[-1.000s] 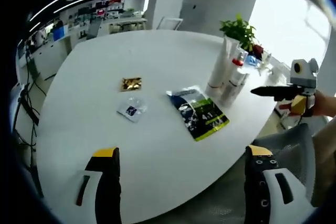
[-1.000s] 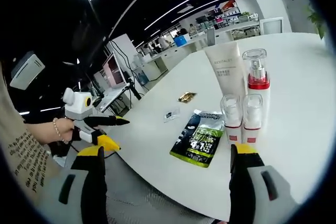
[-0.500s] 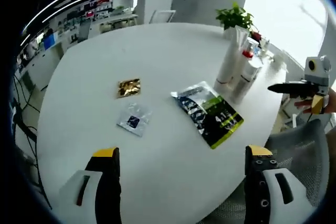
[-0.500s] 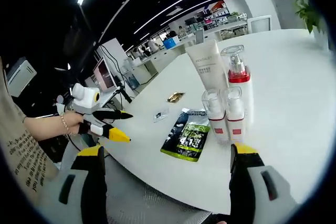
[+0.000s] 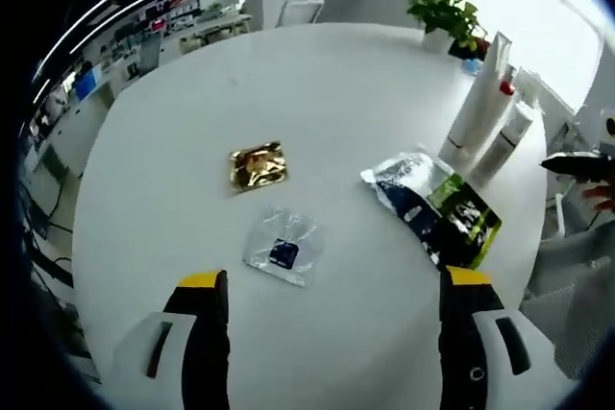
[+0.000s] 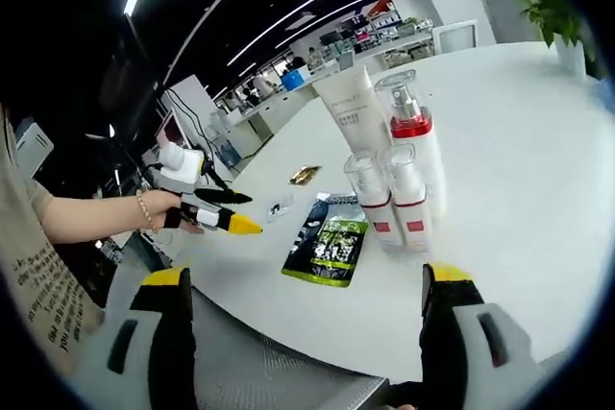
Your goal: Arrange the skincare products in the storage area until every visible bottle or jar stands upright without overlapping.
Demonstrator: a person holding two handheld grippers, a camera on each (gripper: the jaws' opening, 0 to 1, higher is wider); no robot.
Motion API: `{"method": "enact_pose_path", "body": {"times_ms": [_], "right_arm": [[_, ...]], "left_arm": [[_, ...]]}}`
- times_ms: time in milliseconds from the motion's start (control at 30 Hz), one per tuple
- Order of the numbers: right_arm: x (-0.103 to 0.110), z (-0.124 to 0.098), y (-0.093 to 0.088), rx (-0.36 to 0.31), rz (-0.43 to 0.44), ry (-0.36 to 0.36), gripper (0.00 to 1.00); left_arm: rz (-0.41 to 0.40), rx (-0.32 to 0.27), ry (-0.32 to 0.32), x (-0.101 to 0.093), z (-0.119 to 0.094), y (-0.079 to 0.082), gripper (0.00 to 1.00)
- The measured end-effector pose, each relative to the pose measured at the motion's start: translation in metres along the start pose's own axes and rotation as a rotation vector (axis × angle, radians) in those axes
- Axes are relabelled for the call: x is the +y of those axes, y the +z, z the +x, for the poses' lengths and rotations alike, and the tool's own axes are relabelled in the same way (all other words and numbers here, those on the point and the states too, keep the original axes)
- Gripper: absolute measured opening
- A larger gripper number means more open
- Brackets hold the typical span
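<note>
In the left gripper view, the left gripper (image 5: 327, 333) is held wide open and empty at the frame's bottom, above a clear sachet (image 5: 281, 249) and a gold sachet (image 5: 258, 165); bottles (image 5: 485, 117) stand upright at upper right.

In the right gripper view, the right gripper (image 6: 303, 319) is likewise spread and empty below the centred, touching bottles (image 6: 389, 165). A green pouch (image 6: 329, 242) lies just beside them; a careless reach could topple the cluster.
</note>
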State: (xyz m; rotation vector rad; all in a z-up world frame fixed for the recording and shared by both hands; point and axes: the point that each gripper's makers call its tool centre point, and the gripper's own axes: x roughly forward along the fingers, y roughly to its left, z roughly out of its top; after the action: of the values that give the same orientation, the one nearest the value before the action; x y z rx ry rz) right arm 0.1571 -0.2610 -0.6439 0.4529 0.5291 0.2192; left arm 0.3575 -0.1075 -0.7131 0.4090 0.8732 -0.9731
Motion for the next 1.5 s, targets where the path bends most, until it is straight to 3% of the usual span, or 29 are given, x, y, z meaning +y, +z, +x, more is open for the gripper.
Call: {"method": "enact_pose_path", "body": {"times_ms": [167, 533, 800, 1000, 1067, 1267, 1500], "right_arm": [[-0.002, 0.0, -0.004, 0.002, 0.015, -0.012, 1.0], [-0.012, -0.006, -0.01, -0.008, 0.049, -0.056, 1.0], [-0.012, -0.007, -0.016, -0.007, 0.069, -0.07, 1.0], [-0.014, -0.008, -0.015, -0.01, 0.071, -0.075, 1.0], [-0.014, -0.008, -0.015, -0.01, 0.069, -0.075, 1.0], [-0.013, -0.008, -0.013, -0.012, 0.066, -0.074, 1.0], [-0.011, -0.01, -0.011, -0.019, 0.062, -0.074, 1.0]], "left_arm": [[0.099, 0.064, -0.012, 0.011, 0.015, 0.002, 0.83], [0.177, 0.167, -0.053, 0.025, 0.037, 0.006, 0.72], [0.22, 0.23, -0.074, 0.03, 0.044, 0.004, 0.56], [0.241, 0.233, -0.069, 0.034, 0.043, 0.006, 0.48], [0.252, 0.235, -0.076, 0.034, 0.042, 0.006, 0.36], [0.259, 0.24, -0.079, 0.033, 0.043, 0.002, 0.37], [0.356, 0.226, -0.117, 0.022, 0.03, 0.009, 0.36]]}}
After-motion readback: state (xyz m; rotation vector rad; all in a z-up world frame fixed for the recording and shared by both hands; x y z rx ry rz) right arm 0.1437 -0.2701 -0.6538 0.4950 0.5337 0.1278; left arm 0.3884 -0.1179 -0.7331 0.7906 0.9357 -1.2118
